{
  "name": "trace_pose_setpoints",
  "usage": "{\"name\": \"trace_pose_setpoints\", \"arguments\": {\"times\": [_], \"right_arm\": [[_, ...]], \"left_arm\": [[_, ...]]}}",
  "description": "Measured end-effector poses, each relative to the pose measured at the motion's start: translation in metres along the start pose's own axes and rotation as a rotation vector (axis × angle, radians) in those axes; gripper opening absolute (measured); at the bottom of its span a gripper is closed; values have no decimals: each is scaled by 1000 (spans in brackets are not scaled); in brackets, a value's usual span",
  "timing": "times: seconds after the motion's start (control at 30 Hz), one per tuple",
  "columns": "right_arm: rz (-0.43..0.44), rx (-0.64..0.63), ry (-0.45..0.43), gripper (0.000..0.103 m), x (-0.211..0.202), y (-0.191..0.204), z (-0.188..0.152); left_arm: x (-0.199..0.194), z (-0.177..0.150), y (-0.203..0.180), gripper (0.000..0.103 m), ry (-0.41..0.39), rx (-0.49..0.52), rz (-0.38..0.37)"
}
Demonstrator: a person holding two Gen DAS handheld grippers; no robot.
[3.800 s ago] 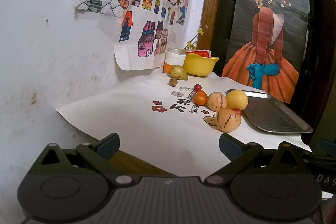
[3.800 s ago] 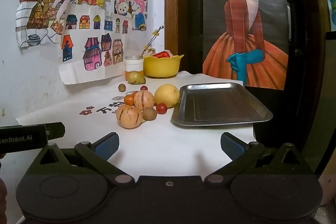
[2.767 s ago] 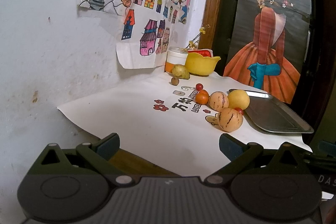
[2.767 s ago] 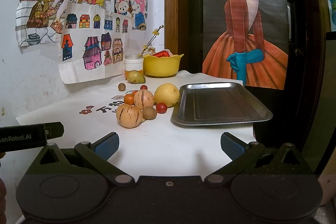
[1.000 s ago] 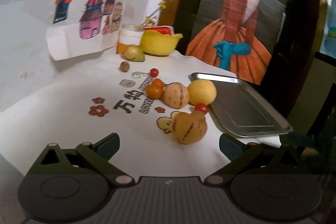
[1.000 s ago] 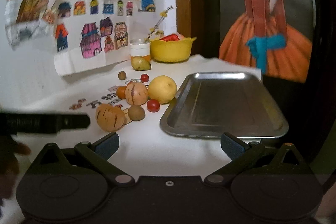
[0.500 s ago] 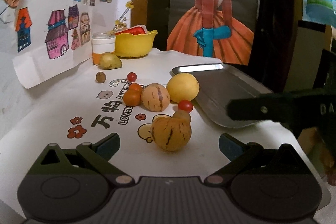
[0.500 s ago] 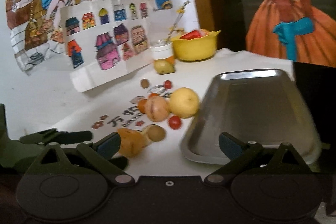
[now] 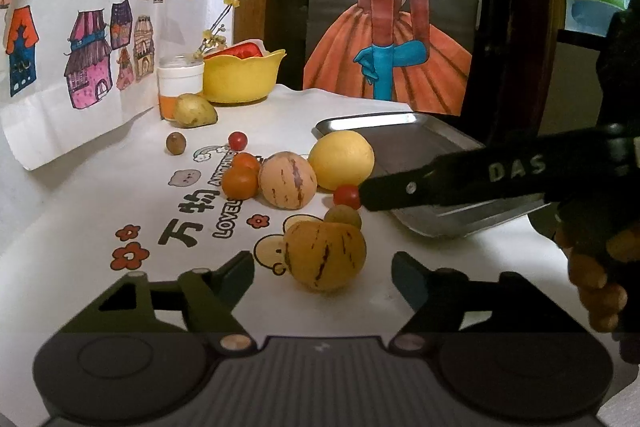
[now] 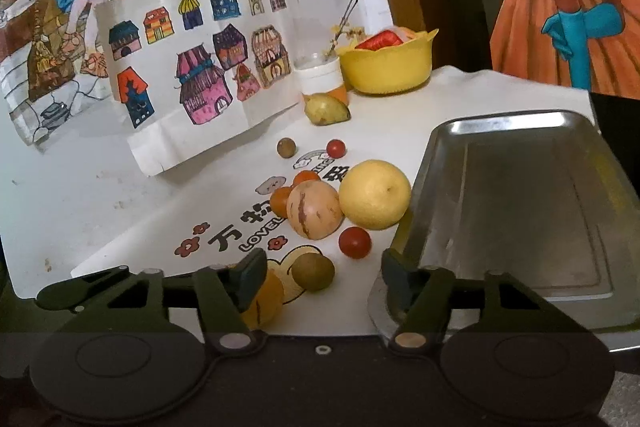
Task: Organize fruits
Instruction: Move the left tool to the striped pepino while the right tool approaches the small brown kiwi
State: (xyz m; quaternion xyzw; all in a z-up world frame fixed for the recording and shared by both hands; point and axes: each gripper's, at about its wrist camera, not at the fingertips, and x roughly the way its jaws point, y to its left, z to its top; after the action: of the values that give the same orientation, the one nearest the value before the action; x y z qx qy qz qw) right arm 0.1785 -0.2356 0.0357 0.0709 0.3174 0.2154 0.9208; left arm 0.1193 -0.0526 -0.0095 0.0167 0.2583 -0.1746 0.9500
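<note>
**Fruit cluster beside an empty steel tray**

Both grippers hover with fingers spread apart, gripping nothing. The left gripper (image 9: 323, 269) faces a striped melon-like fruit (image 9: 325, 255) on the white printed cloth (image 9: 80, 227). The right gripper (image 10: 323, 281) brackets a small brown fruit (image 10: 313, 271) and a cherry tomato (image 10: 354, 242) (neither touched). Behind lie a second striped fruit (image 10: 315, 209) and a yellow citrus (image 10: 375, 193), just beside the metal tray (image 10: 520, 203). A yellow bowl (image 10: 387, 65) stands by the wall.
</note>
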Motion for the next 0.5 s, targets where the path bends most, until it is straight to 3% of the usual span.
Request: {"name": "trace_pose_setpoints", "arguments": {"times": [0.2, 0.5], "right_arm": [[5, -8, 26, 52, 12, 1, 3], [46, 41, 78, 48, 30, -3, 6]], "left_arm": [[6, 3, 3, 62, 0, -9, -21], [10, 3, 4, 51, 10, -27, -31]]}}
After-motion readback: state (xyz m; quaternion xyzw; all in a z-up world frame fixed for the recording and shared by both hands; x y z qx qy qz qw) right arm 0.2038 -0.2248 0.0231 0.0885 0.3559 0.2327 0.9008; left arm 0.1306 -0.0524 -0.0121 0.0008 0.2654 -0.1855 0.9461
